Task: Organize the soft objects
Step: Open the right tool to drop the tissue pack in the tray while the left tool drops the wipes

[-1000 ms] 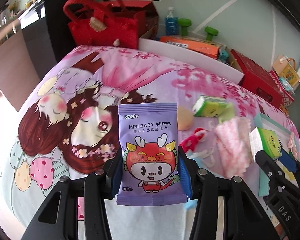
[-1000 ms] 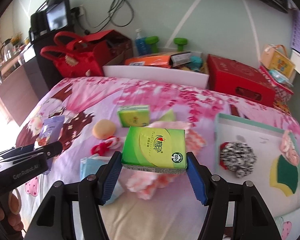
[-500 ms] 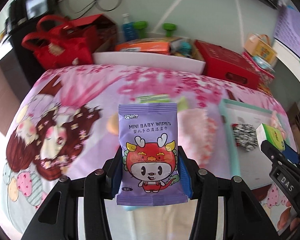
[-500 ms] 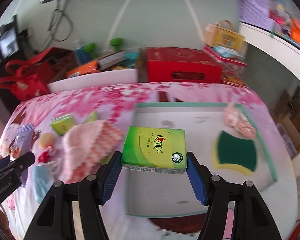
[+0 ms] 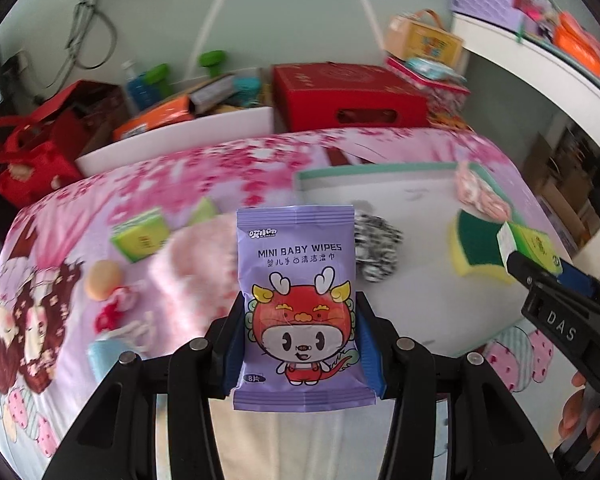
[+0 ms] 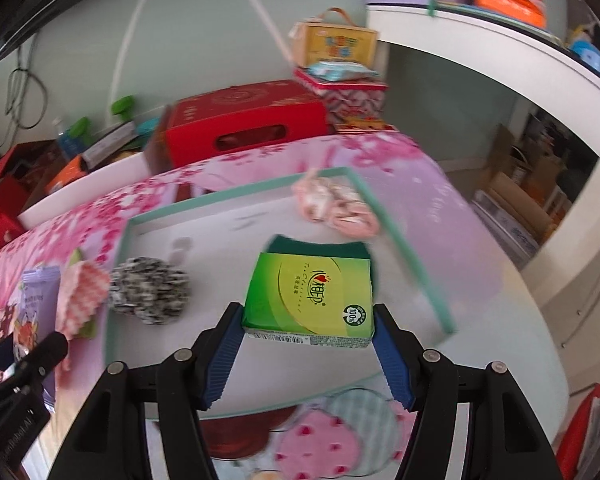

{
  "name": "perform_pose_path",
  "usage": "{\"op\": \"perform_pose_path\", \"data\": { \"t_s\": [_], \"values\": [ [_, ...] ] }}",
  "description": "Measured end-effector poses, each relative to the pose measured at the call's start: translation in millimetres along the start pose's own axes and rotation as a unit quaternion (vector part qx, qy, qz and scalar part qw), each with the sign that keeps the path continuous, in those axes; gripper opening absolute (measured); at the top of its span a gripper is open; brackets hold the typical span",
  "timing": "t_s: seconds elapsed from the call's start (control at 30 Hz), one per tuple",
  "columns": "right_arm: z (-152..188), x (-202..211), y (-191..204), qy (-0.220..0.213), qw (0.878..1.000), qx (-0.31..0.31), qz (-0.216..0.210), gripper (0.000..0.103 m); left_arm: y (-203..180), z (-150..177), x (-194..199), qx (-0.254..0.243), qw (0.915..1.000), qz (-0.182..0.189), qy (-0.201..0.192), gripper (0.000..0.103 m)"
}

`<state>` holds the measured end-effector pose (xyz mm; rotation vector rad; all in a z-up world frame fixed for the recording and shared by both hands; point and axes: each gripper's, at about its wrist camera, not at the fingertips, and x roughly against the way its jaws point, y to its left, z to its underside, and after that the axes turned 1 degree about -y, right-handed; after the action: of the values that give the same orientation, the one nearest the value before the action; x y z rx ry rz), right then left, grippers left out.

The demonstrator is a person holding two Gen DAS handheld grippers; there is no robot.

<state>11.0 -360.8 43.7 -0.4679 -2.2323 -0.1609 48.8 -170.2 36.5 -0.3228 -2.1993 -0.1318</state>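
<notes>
My left gripper (image 5: pixel 300 344) is shut on a purple pack of mini baby wipes (image 5: pixel 298 300), held upright above the bed near the left edge of a white tray with a mint rim (image 5: pixel 380 170). My right gripper (image 6: pixel 308 320) is shut on a green tissue pack (image 6: pixel 310 296), held over that tray (image 6: pixel 236 194), above the green and yellow sponge (image 6: pixel 300 246). A black and white scrunchy ball (image 6: pixel 150 292) and pink soft pieces (image 6: pixel 336 206) lie in the tray. The right gripper (image 5: pixel 536 256) with its tissue pack (image 5: pixel 534 246) also shows in the left wrist view.
On the pink cartoon bedsheet (image 5: pixel 172 176) left of the tray lie a second green tissue pack (image 5: pixel 140 234), a pink cloth (image 5: pixel 192 264), an orange puff (image 5: pixel 102 280), a red and white knot (image 5: pixel 114 310) and a blue item (image 5: pixel 104 356). Red boxes (image 5: pixel 348 96) and bags crowd the far side.
Both grippers have swung to the right, from over the loose items on the sheet to over the tray, each keeping its pack. The views have also rolled.
</notes>
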Motion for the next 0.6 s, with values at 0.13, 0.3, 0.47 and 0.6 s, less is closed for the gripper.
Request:
{"op": "perform_pose_path", "data": {
  "t_s": [0.13, 0.3, 0.47, 0.6],
  "values": [
    [0, -1, -22, 0.002, 1.0, -0.019, 0.014, 0.067, -28, 0, -8, -0.028, 0.9995, 0.012, 0.007, 0.05],
    [1, -4, -33, 0.004, 1.0, -0.027, 0.01, 0.067, -51, 3, -21, -0.049, 0.9983, 0.021, 0.02, 0.051],
    [4, -12, -27, 0.018, 1.0, -0.017, -0.004, 0.067, -58, 6, -36, -0.054, 0.9978, 0.016, 0.035, 0.051],
    [6, -16, -22, 0.025, 1.0, -0.011, -0.008, 0.067, -58, 6, -43, -0.051, 0.9978, 0.015, 0.04, 0.051]
  ]
}}
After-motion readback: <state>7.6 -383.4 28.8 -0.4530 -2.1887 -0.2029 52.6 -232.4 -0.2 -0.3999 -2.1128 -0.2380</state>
